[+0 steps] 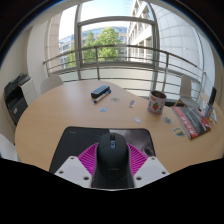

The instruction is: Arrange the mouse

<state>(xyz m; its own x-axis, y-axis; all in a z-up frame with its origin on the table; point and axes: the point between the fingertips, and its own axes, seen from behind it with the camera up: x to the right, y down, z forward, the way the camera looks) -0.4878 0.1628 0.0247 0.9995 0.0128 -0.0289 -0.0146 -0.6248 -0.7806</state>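
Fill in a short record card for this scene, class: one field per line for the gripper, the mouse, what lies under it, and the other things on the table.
gripper: fingers closed on the mouse, a pink pad on each side of it
mouse: black, between the fingers, over the mouse mat
mouse mat: dark, lying flat at the near edge of the table
table: round, light wood
mug: patterned, upright, beyond the mat to the right
dark object: lying at the far side of the table, kind unclear
background: balcony railing and trees beyond the window

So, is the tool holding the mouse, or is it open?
Holding it. The tool has both pink pads against the sides of the black mouse, which sits on the dark mousepad.
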